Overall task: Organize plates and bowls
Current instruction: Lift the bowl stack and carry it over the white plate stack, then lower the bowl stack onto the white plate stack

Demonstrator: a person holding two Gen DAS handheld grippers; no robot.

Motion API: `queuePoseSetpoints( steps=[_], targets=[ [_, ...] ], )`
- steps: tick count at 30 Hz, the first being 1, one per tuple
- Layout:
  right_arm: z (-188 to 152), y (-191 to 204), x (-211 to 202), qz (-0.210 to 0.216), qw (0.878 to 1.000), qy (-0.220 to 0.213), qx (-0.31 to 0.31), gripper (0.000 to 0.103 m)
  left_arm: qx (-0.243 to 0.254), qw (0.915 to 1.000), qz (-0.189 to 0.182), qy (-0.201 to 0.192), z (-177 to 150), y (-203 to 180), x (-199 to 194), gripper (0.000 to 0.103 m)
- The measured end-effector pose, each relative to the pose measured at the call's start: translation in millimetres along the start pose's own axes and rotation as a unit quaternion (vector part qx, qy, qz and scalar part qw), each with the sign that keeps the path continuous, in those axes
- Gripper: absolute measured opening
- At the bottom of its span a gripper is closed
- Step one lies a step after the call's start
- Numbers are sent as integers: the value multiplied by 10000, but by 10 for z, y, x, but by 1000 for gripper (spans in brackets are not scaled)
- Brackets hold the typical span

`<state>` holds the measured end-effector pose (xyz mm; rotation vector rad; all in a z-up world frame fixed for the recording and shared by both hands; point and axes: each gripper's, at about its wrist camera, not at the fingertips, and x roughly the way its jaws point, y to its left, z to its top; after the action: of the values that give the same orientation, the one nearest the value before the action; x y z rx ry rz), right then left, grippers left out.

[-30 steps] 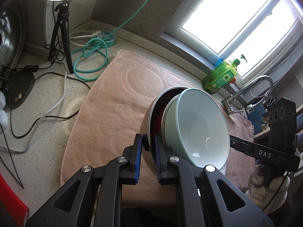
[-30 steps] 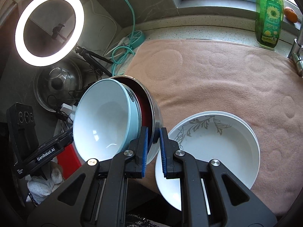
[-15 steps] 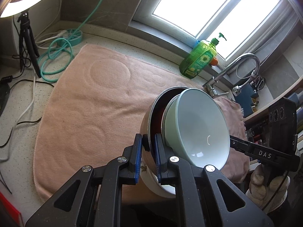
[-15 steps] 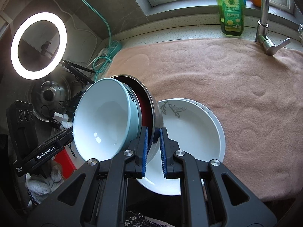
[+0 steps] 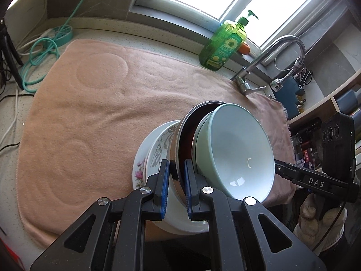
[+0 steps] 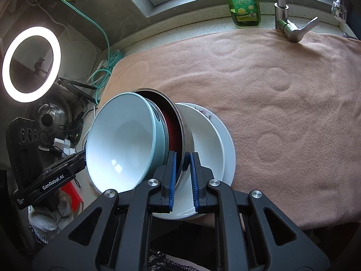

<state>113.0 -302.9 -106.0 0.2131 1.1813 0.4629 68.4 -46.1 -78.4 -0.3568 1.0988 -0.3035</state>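
Left wrist view: my left gripper (image 5: pixel 176 176) is clamped on the steel bowl (image 5: pixel 180 135) rim, pale bowl (image 5: pixel 234 153) nested inside, above the plates (image 5: pixel 146 158) — a tilt could spill it. Right wrist view: right gripper (image 6: pixel 182 178) pinches the opposite rim — uneven lowering risks chipping plates

Glossy pale-green ceramic bowl (image 5: pixel 234 155) is nested in a polished steel bowl with dark red lining (image 5: pixel 180 140), right of centre. Glazed white floral-print plates (image 5: pixel 146 158) are seen beneath. Matt fuzzy pink cloth mat (image 5: pixel 101 113) is embossed with rings. Speckled stone counter (image 5: pixel 9 122), chrome faucet (image 5: pixel 282 47), translucent green plastic bottle (image 5: pixel 223 45).
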Motion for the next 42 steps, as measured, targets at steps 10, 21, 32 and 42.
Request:
queuePoseSetpoints(
  steps=[10, 21, 32, 42],
  targets=[
    [-35, -77, 50, -11, 9999, 74, 86, 12, -14, 9999, 34, 134, -26, -19, 77, 9],
    [-36, -103, 98, -12, 9998, 135, 119, 12, 31, 9997, 114, 227, -20, -49, 129, 9],
    [-33, -125, 166, -22, 9998, 212, 52, 13, 15, 9995, 136, 269, -12, -27, 179, 9],
    [-47, -79, 145, -88, 9998, 183, -41, 13, 63, 9996, 174, 225, 6, -26, 160, 10]
  ],
)
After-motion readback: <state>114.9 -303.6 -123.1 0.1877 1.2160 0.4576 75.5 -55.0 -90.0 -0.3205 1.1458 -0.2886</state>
